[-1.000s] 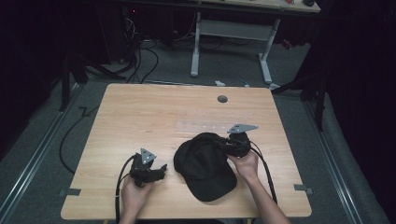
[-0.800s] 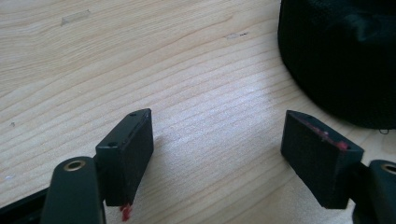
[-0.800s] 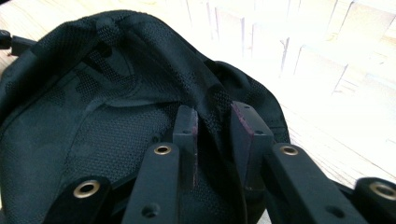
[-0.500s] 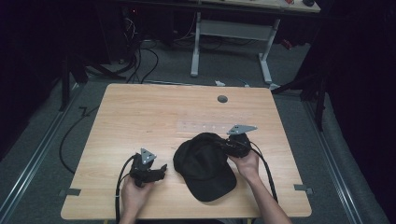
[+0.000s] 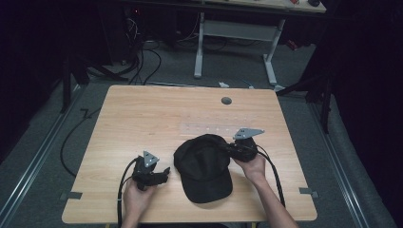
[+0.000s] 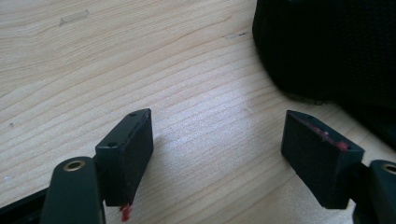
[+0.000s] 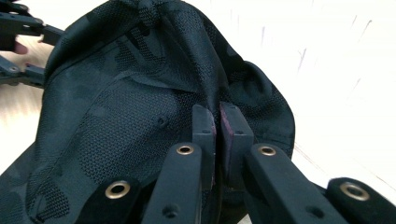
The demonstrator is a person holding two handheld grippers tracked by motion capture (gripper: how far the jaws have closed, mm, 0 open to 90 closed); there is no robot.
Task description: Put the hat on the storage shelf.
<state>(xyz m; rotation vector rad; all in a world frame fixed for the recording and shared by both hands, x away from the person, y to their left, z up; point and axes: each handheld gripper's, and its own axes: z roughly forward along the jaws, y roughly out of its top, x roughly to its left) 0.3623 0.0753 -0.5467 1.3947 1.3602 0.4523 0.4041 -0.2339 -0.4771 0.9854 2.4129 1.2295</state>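
Pinching the black cap [image 7: 140,116] fabric firmly in our right gripper [image 7: 217,122], jaws just closed; we keep the left gripper [image 6: 217,154] spread beside it.

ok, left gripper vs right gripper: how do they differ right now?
Left gripper has jaws wide apart over bare table, beside the black cap; right gripper has just closed, pinching a fold of the cap's fabric. Both are hand-held, with black jaws.
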